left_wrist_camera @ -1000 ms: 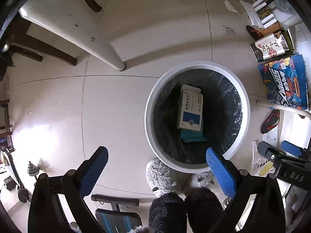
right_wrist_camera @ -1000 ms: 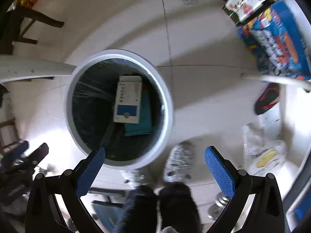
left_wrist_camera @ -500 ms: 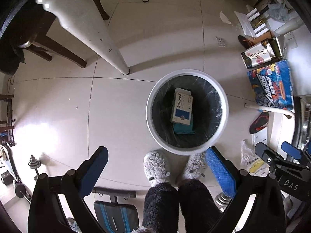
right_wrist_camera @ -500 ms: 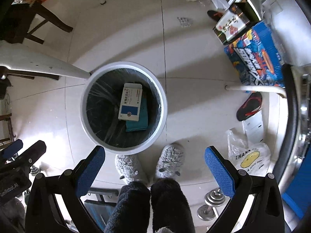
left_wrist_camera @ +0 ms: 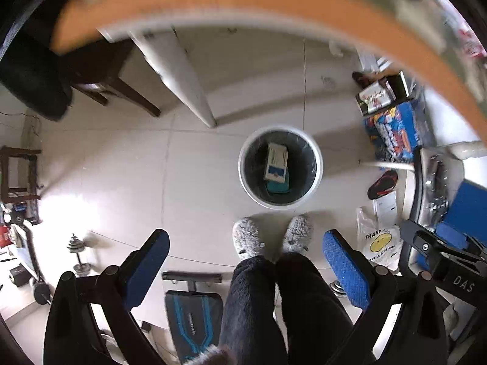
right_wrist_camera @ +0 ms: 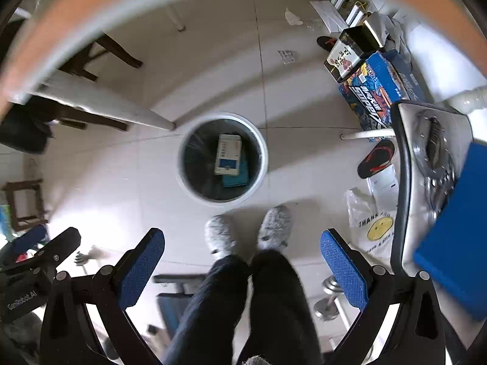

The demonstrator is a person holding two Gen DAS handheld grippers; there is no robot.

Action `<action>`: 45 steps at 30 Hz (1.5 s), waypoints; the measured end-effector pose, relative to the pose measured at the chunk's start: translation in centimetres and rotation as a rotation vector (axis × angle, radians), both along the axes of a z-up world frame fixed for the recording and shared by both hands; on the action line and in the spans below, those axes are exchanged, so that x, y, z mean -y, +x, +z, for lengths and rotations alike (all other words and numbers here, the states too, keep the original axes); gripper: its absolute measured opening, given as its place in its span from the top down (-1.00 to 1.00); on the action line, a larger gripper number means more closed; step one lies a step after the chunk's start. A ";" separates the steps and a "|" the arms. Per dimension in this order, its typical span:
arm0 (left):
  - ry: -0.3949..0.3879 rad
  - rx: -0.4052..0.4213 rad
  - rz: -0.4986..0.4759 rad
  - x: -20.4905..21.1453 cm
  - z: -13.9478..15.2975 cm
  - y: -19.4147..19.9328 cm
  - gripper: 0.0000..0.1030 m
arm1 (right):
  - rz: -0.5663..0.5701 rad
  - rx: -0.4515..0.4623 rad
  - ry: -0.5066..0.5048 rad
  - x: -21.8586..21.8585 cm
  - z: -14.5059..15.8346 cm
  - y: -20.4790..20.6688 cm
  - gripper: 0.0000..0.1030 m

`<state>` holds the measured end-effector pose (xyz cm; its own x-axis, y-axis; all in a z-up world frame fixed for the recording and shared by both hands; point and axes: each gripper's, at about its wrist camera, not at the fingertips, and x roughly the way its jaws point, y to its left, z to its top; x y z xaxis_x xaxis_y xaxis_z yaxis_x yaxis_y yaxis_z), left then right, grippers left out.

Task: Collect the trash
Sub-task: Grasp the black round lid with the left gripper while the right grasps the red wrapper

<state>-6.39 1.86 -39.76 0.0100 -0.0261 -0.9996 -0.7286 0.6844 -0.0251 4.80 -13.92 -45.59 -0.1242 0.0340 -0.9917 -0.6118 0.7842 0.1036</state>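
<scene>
Floor bin (left_wrist_camera: 316, 179) (boxes (left_wrist_camera: 276, 162) inside) below gripper (left_wrist_camera: 245, 269)

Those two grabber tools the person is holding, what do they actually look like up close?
Each is a black frame with bolted joints, ending in two fingers faced with textured blue pads. That holds for the left gripper and the right gripper. Seen from the side, the right one's body carries white "DAS" lettering, the left one's "GenRobot.AI".

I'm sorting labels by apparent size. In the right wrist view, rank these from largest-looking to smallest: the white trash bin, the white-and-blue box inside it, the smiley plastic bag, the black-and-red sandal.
1. white trash bin
2. smiley plastic bag
3. black-and-red sandal and white-and-blue box: they look alike, so no ranking; the box also lies deeper.
</scene>
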 end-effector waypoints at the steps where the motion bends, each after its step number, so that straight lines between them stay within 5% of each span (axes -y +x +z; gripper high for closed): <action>1: 0.020 0.019 0.000 -0.2 1.8 0.1 -1.00 | -0.013 -0.004 0.013 0.1 1.8 0.0 -1.00; 7: 0.165 0.133 -0.006 -2.1 10.5 2.8 -1.00 | -0.116 -0.010 0.112 0.2 12.2 2.9 -1.00; 13: 0.297 0.197 -0.042 -4.5 14.1 9.6 -1.00 | -0.297 0.042 0.189 1.4 18.4 11.2 -1.00; 17: 0.334 0.128 -0.016 -6.2 13.0 14.4 -1.00 | -0.425 0.049 0.185 2.0 17.7 18.6 -1.00; 25: 0.281 -0.049 0.117 -10.7 8.2 20.2 -1.00 | -0.640 -0.044 0.124 -1.7 9.8 30.3 -1.00; 30: 0.268 -0.094 0.192 -12.5 7.3 20.6 -1.00 | -0.579 0.052 0.027 -7.4 7.4 32.4 -1.00; 34: 0.259 -0.115 0.187 -12.9 6.9 21.5 -1.00 | -0.389 0.181 -0.049 -12.8 7.9 32.2 -0.87; 37: 0.239 -0.110 0.173 -12.7 6.6 22.7 -1.00 | -0.284 0.235 -0.013 -14.3 9.0 32.0 -0.54; 39: 0.209 -0.102 0.162 -12.2 6.3 23.7 -1.00 | -0.193 0.278 0.008 -14.9 10.0 31.6 0.03; 45: 0.097 -0.050 0.064 -10.3 4.8 26.8 -1.00 | -0.094 0.264 0.081 -13.4 11.9 32.7 0.20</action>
<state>20.41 12.12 -34.91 -0.0414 0.0699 -0.9967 -0.7695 0.6341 0.0764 37.48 -0.53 -33.70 0.1456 0.1137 -0.9828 -0.5507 0.8346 0.0150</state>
